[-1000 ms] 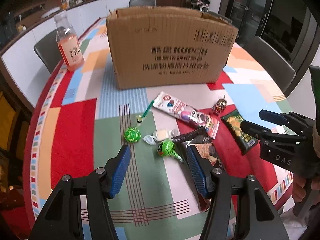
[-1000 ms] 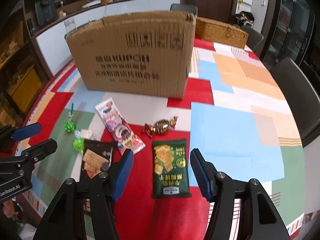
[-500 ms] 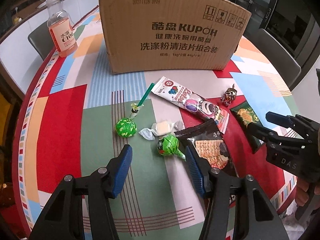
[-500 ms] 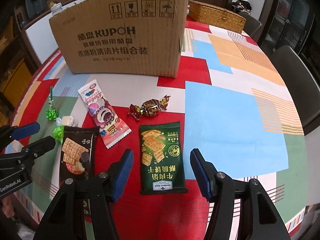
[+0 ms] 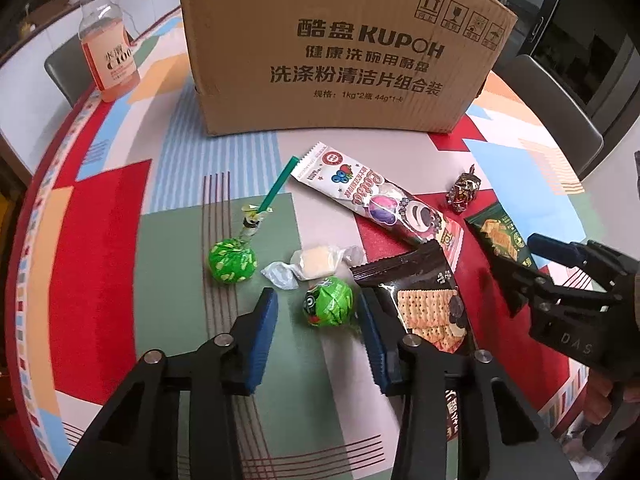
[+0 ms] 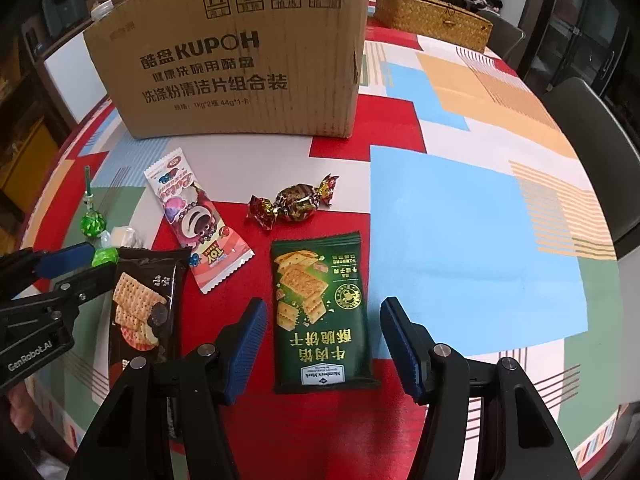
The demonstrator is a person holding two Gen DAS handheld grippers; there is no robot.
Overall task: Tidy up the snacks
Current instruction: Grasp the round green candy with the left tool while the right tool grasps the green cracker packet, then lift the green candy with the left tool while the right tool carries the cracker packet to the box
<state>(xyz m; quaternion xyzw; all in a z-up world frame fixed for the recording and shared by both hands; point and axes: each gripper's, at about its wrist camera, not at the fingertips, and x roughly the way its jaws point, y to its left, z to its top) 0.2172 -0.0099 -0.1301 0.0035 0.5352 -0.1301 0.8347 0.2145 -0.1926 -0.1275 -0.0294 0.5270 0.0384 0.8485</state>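
Left wrist view: left gripper spread wide, green lollipop between its fingertips, stick hidden | right gripper spread wide, green cracker packet between its pads, long axis along the fingers, print upside down | cardboard box ahead.

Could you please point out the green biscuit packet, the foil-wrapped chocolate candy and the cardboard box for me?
green biscuit packet (image 6: 320,312): right wrist view, middle of its printed front.
foil-wrapped chocolate candy (image 6: 298,203): right wrist view, its round centre.
cardboard box (image 5: 352,56): left wrist view, printed front wall.
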